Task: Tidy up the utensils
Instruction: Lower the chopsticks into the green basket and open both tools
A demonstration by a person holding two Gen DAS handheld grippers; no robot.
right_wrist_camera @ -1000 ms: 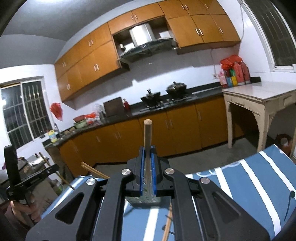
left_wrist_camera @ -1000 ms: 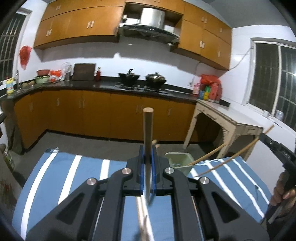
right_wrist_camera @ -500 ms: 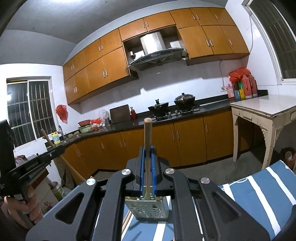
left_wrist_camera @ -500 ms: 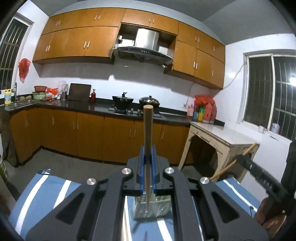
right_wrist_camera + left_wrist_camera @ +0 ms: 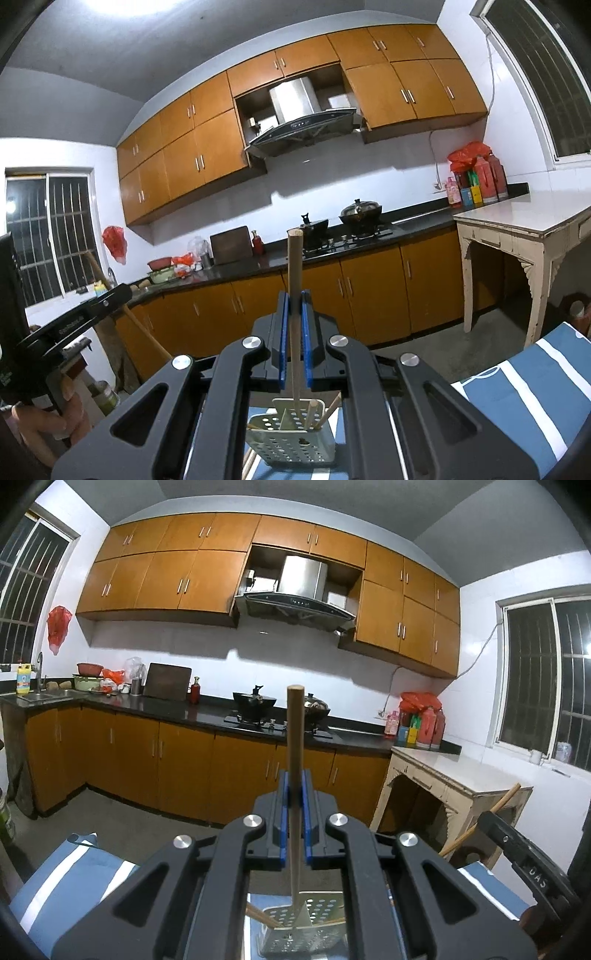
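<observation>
From the left wrist, your left tongs (image 5: pixel 295 797) clench a wooden chopstick (image 5: pixel 295 738) upright, its lower end hanging over the perforated utensil caddy (image 5: pixel 306 930) on the striped surface (image 5: pixel 74 878), probably ready to drop in. From the right wrist, your right tongs (image 5: pixel 294 317) grip another chopstick (image 5: pixel 294 266) likewise, poised above the same caddy (image 5: pixel 291 439), where several sticks already stand.

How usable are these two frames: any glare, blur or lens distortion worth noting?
Left wrist: sharp, strong fisheye bending of the cabinets, dark corner vignette, hard shadow under them. Right wrist: ceiling lamp glare blown out at top, room tilted and curved, the chopstick in the right gripper still in focus.
</observation>
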